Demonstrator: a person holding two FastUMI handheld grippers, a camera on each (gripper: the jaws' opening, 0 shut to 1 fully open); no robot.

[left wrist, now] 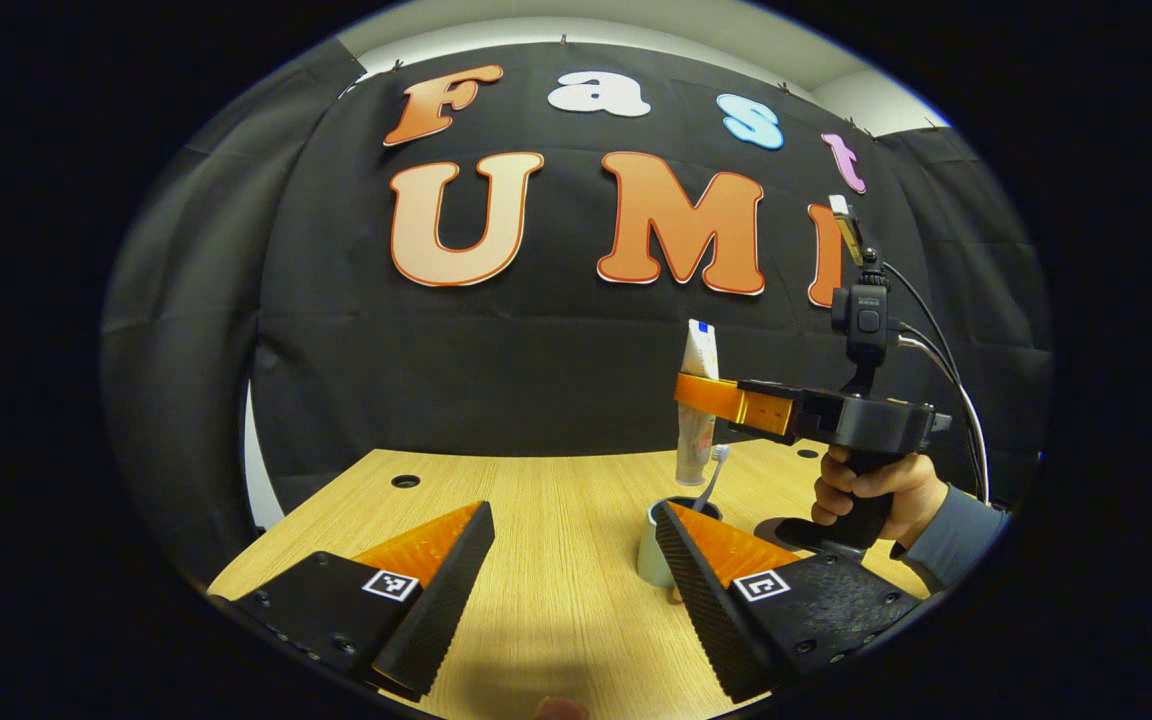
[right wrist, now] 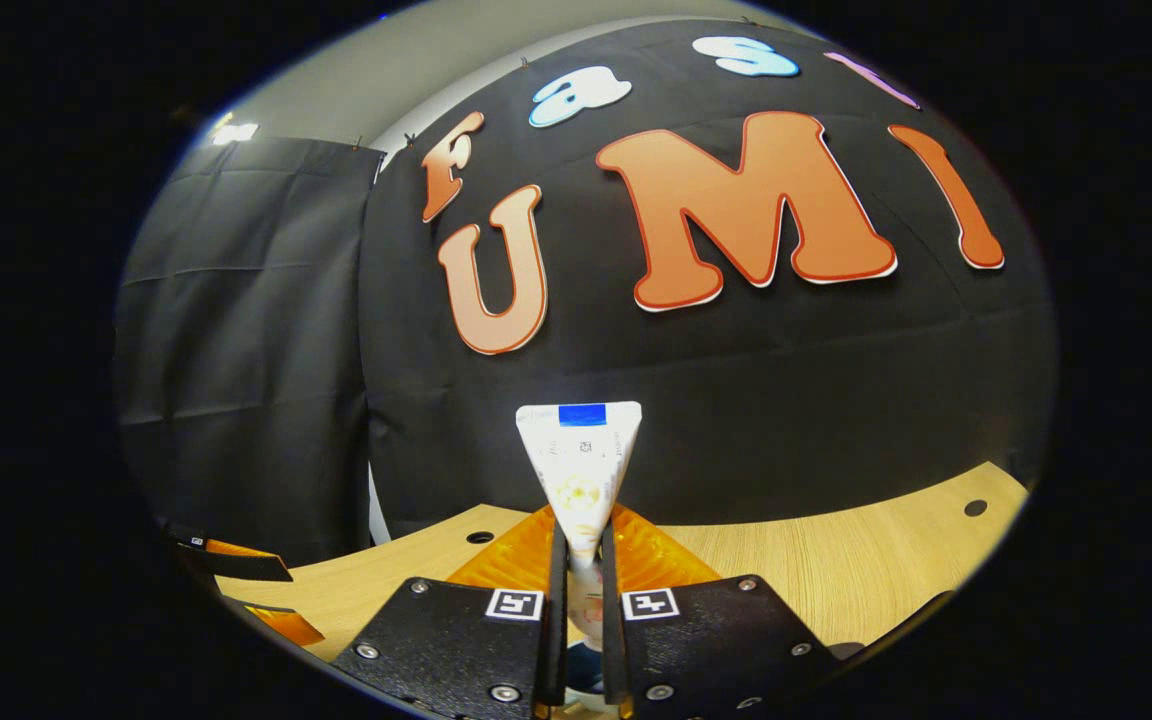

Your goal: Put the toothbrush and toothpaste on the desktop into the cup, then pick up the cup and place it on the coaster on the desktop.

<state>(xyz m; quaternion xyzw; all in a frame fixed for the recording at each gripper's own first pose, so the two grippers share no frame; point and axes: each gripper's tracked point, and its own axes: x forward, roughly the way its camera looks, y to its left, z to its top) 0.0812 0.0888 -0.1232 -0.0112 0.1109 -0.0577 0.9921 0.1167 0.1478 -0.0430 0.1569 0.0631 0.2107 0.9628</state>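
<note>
In the right gripper view our right gripper (right wrist: 581, 590) has its fingers pressed together on the toothpaste tube (right wrist: 581, 470), which stands upright between them, crimped flat end up and cap end down. In the left gripper view we see that same gripper (left wrist: 701, 392) farther off, held by a hand (left wrist: 871, 490) in a grey sleeve (left wrist: 956, 535), with the toothpaste tube (left wrist: 698, 400) hanging upright above the cup (left wrist: 658, 545); whether the cap end is over the rim or just behind it we cannot tell.

Our left gripper (left wrist: 576, 560) has its fingers wide apart with nothing between them, low over the wooden desktop (left wrist: 546, 560) near its front edge. The pale cup stands just beyond the right fingertip, towards the desktop's right side. The toothbrush (left wrist: 711, 480) leans in it, bristle head up. A dark round coaster (left wrist: 786, 530) lies flat just right of the cup, below the hand.
</note>
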